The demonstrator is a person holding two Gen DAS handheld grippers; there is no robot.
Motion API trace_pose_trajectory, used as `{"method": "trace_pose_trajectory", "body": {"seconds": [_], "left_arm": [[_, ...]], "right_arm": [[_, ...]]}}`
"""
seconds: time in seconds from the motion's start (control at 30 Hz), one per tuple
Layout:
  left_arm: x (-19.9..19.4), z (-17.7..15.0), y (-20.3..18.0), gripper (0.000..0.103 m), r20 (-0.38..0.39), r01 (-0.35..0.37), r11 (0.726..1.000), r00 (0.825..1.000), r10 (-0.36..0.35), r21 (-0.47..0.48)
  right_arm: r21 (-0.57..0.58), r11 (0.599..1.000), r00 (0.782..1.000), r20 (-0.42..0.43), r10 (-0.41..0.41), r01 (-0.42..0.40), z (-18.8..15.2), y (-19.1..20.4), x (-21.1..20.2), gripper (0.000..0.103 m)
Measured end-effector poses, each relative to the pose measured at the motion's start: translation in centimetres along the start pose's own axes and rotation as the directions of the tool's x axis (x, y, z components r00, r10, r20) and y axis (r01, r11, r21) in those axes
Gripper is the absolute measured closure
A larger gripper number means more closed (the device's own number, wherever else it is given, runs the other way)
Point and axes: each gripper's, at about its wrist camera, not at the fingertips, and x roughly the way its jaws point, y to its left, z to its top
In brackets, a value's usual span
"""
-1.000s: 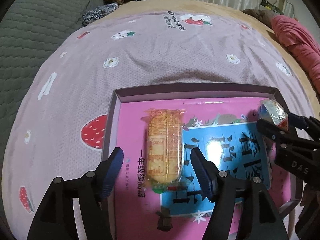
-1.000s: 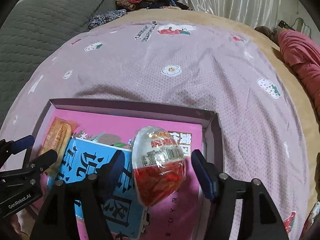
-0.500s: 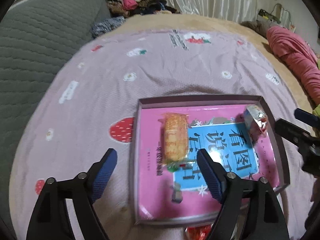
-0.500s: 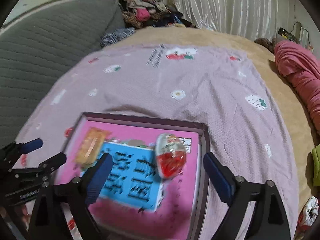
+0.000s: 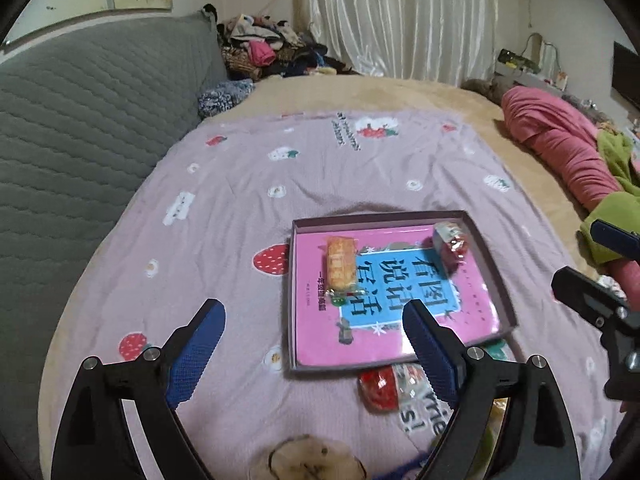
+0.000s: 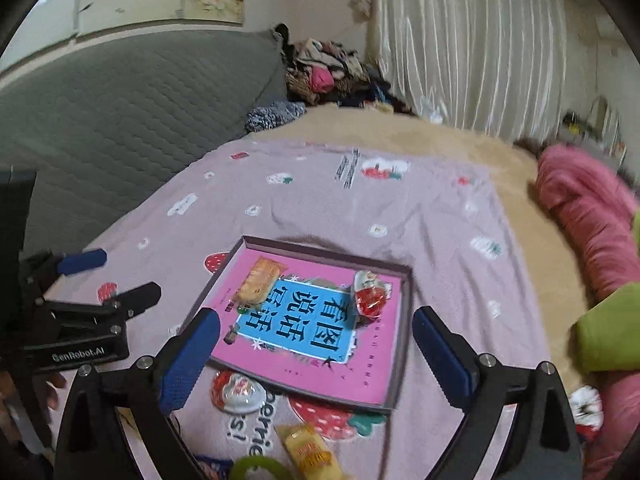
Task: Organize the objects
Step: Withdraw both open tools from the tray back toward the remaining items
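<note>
A shallow purple tray [image 5: 490,268] [image 6: 406,320] lies on the strawberry-print sheet with a pink and blue book inside. On the book rest a wrapped orange biscuit pack [image 5: 341,266] [image 6: 259,282] and a red-and-white egg-shaped sweet [image 5: 451,242] [image 6: 370,294]. My left gripper [image 5: 314,354] hovers above the tray's near left corner, its jaws opening with nothing between them. My right gripper [image 6: 316,360] hangs over the tray's near edge, jaws also opening and empty. A second egg sweet [image 5: 390,386] [image 6: 238,390] lies just outside the tray.
A yellow snack packet [image 6: 308,450] and a green ring [image 6: 256,468] lie near the bottom edge. A round biscuit-like item [image 5: 308,460] sits in front of the left gripper. A grey quilted headboard [image 5: 80,140], pink bedding [image 5: 560,148] and a clothes pile [image 5: 264,48] surround the sheet.
Both grippers have let go, the left of the biscuit pack and the right of the egg sweet, opened wide and pulled up and back from the tray. Both items stay on the book.
</note>
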Motion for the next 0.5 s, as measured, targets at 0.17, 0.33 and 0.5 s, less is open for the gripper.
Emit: {"method": "trace_pose_trajectory", "body": {"seconds": [0.17,0.33,0.5], "left_arm": [[-4.0,-1.4,0.2,0.012,0.039,-0.022,1.0,0.999,0.021,0.023],[-6.3,-3.0,1.3,0.012,0.04,-0.025,1.0,0.999,0.025,0.004],[-7.8,-5.1,2.4,0.012,0.04,-0.034,0.999,0.999,0.034,-0.001]], "right_arm": [[-0.075,0.997,0.999,0.041,-0.021,0.024,-1.0,2.9,-4.4,0.005],[-0.111,0.993,0.998,0.056,-0.025,0.031,-2.6,4.9,-7.5,0.005],[-0.123,0.992,0.999,0.047,-0.021,0.027,-4.8,6.2,-9.3,0.005]]}}
